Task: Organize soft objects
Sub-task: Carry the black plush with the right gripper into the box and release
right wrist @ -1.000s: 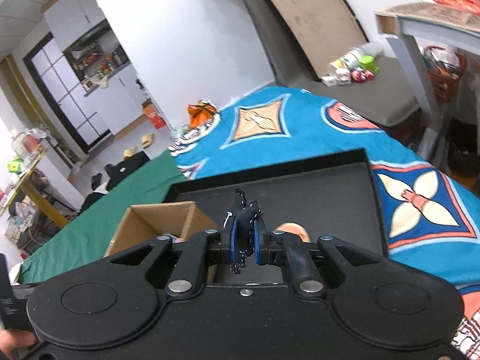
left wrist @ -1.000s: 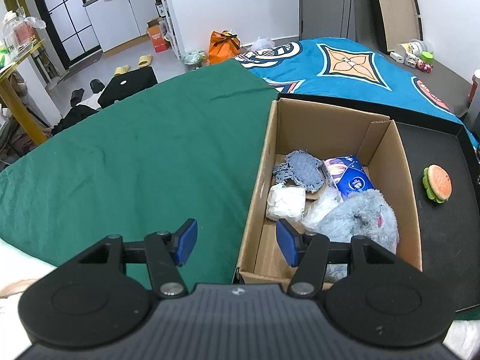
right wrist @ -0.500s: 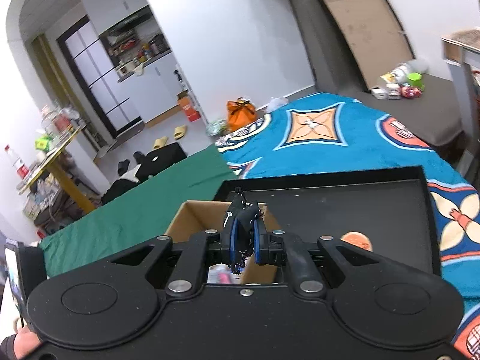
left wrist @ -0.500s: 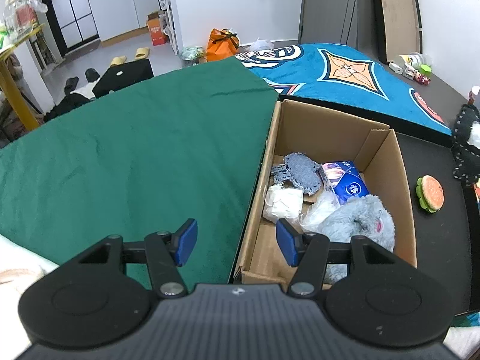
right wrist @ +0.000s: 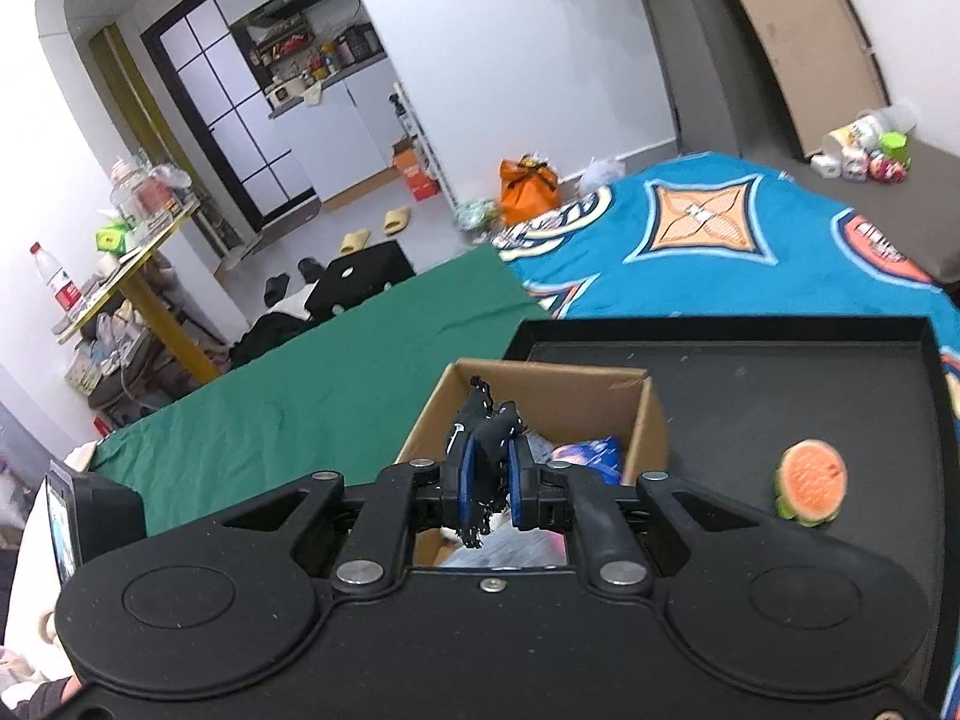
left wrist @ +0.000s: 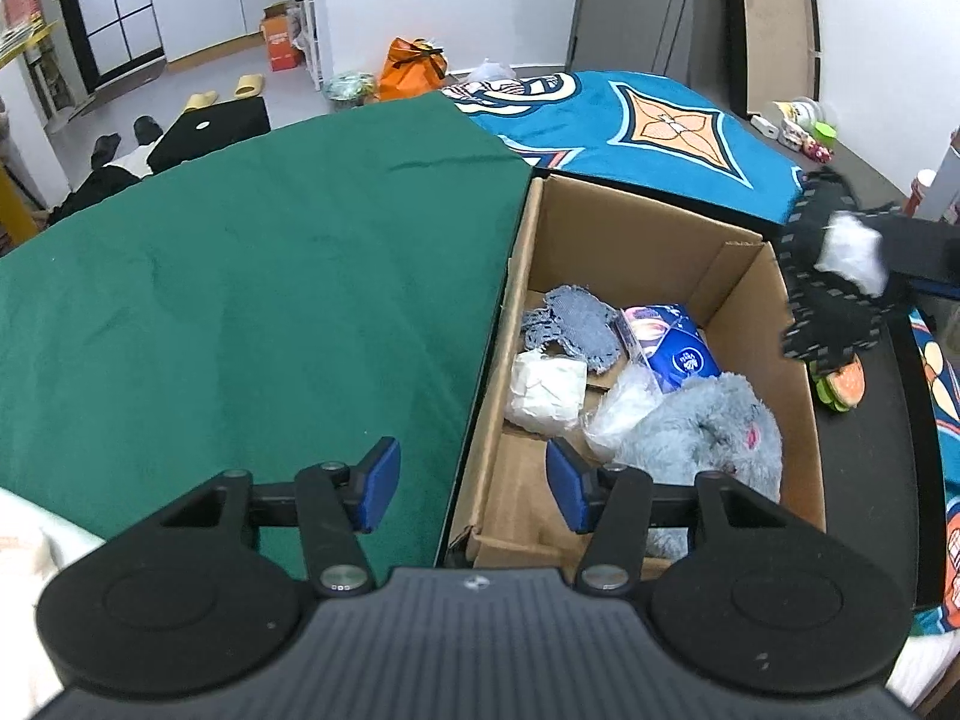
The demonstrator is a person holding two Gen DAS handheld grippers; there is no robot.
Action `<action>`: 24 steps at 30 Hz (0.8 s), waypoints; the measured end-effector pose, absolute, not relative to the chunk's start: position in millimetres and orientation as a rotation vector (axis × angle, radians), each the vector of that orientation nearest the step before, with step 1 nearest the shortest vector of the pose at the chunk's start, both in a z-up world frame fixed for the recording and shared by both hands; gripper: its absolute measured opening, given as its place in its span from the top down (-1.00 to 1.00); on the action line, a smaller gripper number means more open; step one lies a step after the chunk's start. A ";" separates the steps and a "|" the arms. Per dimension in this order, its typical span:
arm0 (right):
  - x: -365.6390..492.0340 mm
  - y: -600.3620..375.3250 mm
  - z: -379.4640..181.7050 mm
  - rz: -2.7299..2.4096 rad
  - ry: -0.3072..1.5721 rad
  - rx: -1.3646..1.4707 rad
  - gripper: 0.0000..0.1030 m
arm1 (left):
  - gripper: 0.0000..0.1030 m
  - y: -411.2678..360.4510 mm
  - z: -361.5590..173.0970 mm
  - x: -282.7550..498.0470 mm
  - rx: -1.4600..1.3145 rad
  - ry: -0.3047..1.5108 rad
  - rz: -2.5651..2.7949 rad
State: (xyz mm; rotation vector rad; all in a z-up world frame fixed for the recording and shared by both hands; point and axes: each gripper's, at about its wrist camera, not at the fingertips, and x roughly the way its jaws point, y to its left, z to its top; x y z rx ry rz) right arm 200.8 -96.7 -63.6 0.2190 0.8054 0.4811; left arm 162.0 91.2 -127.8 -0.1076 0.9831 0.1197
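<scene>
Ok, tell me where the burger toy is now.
The burger toy lies on the black tray, right of the cardboard box in the right wrist view.

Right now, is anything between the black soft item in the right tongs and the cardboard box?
Nothing visible. The right tongs grip the black item beside the open cardboard box; no lid or flap covers the box top.

Black cloth pinched above cardboard box.

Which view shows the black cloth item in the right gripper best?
The left wrist view: the black cloth item hangs spread out beside the cardboard box. The right wrist view shows only a bunched bit pinched in the right gripper.
</scene>
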 end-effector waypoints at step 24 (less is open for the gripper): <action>188.3 -61.2 -84.8 0.526 0.966 0.251 0.34 | 0.43 97.0 -142.8 168.2 -0.133 1.038 0.073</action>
